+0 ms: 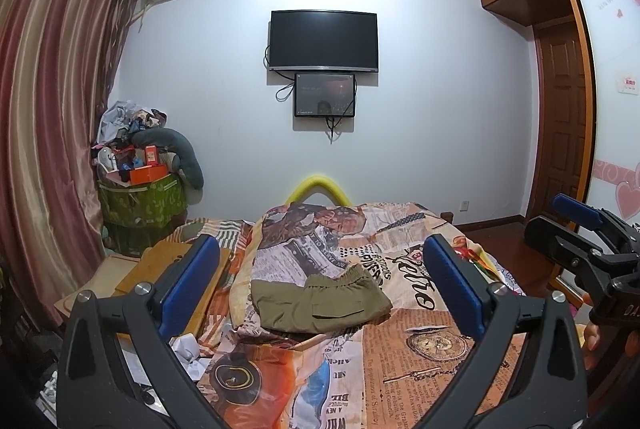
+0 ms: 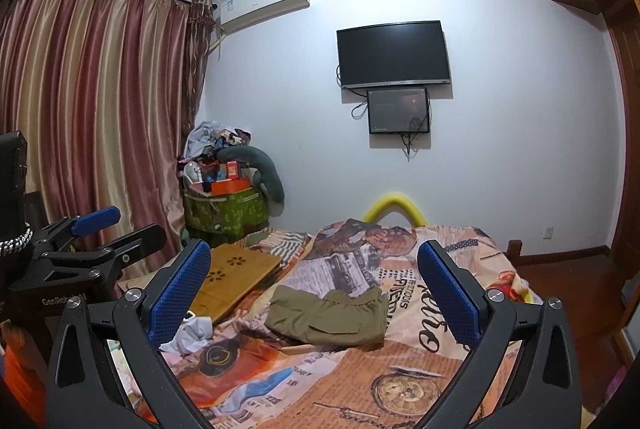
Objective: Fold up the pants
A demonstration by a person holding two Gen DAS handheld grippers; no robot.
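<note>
Olive-green pants (image 1: 320,303) (image 2: 330,315) lie folded into a compact rectangle on the printed bedspread (image 1: 420,349) (image 2: 360,381), elastic waistband toward the far right. My left gripper (image 1: 320,283) is held above the bed, nearer than the pants, its blue pads wide apart and nothing between them. My right gripper (image 2: 316,289) hangs the same way, open and empty, well back from the pants. Each gripper shows at the edge of the other's view: the right one (image 1: 592,229) at the right edge, the left one (image 2: 100,229) at the left edge.
A wooden lap tray (image 2: 236,275) (image 1: 168,269) lies on the bed's left side, with crumpled paper (image 2: 192,335) (image 1: 188,349) near it. A green box (image 1: 144,201) piled with clutter stands by the curtain (image 2: 100,109). A yellow foam tube (image 2: 394,207) arches at the bed's far end.
</note>
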